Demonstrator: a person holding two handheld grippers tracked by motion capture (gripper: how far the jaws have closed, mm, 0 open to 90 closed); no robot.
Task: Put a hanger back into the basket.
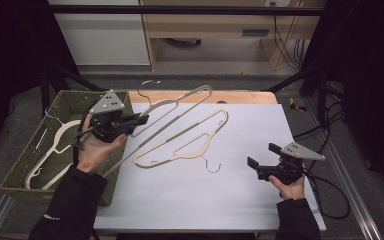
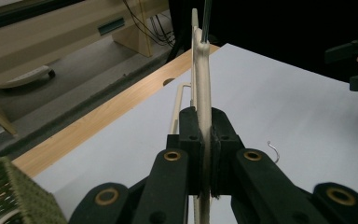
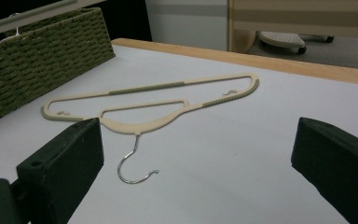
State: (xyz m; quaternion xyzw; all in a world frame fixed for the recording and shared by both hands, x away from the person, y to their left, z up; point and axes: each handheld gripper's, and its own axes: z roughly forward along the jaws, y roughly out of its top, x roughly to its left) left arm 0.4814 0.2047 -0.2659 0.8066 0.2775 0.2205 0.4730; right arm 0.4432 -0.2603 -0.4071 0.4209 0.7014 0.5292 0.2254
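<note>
Beige hanger (image 1: 175, 111) is pinched in the left hand-held gripper (image 1: 141, 120), lifted off the worktop (image 1: 240, 200) beside the basket (image 1: 80, 100); grip sits on one thin arm, so it could swivel or slip out — its long end might snag the second hanger (image 3: 158, 105) lying flat; right hand-held gripper (image 1: 260, 157) sits wide open, holding nothing.

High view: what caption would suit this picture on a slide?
Left gripper lifts a cream hanger beside the wicker basket; a second hanger lies flat.
</note>
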